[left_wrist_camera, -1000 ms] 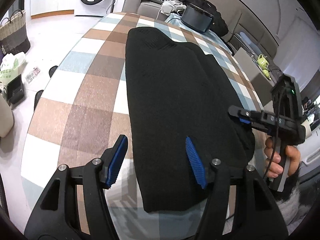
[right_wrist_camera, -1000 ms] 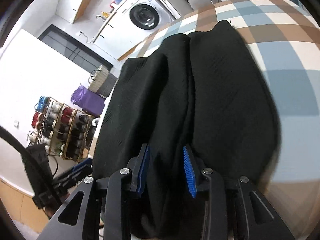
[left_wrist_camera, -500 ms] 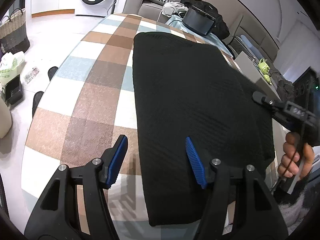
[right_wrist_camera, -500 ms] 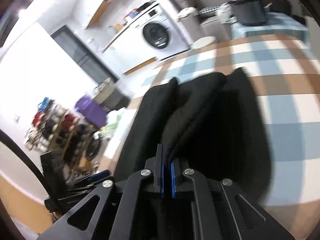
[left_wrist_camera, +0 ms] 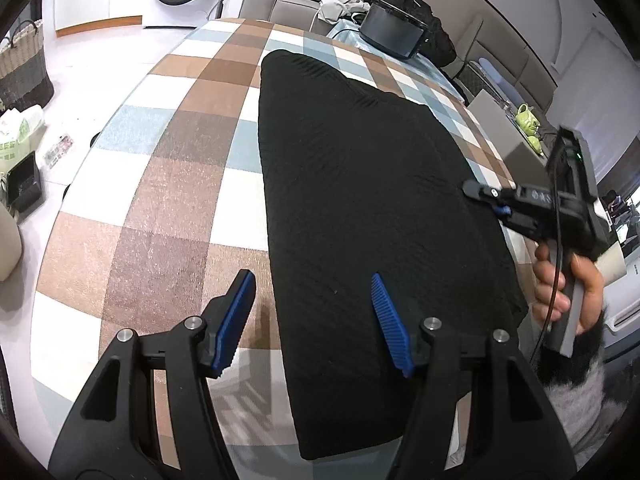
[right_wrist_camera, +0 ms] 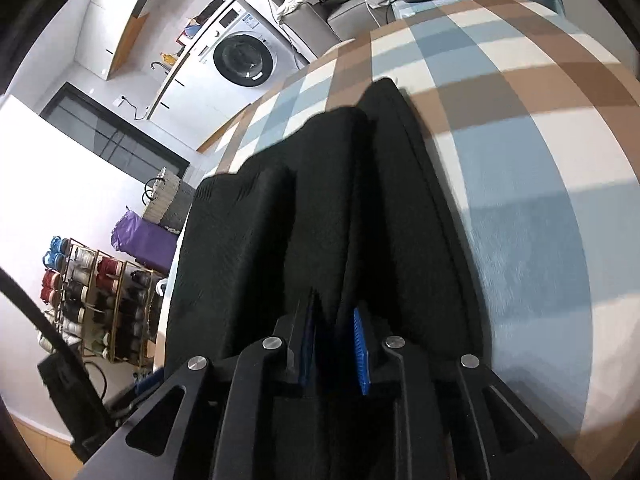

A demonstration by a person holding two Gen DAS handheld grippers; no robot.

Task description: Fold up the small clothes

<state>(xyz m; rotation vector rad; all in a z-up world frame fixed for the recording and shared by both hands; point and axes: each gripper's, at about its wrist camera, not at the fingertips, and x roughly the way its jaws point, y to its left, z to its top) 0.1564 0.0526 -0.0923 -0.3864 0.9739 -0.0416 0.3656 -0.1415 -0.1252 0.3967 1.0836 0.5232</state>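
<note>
The black garment (left_wrist_camera: 360, 208) lies lengthwise on the table (left_wrist_camera: 168, 168), which carries a checked cloth. The garment is folded into a long, narrow shape, one side layered over the other.

Left tool (left_wrist_camera: 312, 324): the jaws stand wide and hold nothing. It hovers over the near end of the garment, with one pad over the cloth and the other over the bare table beside the garment's edge. This placement probably prepares a grip on that near edge.

Right tool (right_wrist_camera: 336, 344): the jaws are narrow, with a ridge of garment fabric standing between the blue pads. The pads appear slack on the fabric rather than clamped. In the left wrist view the right tool (left_wrist_camera: 500, 204) sits at the garment's right edge, held by a hand (left_wrist_camera: 568, 288).

Changes from the earlier frames:
- The right jaws were clamped on the fabric fold; they have just been opening, apparently to release it.
- The garment's right side was lifted and spread wide; it now lies down, narrower.
- The left tool's opening is unchanged.
</note>
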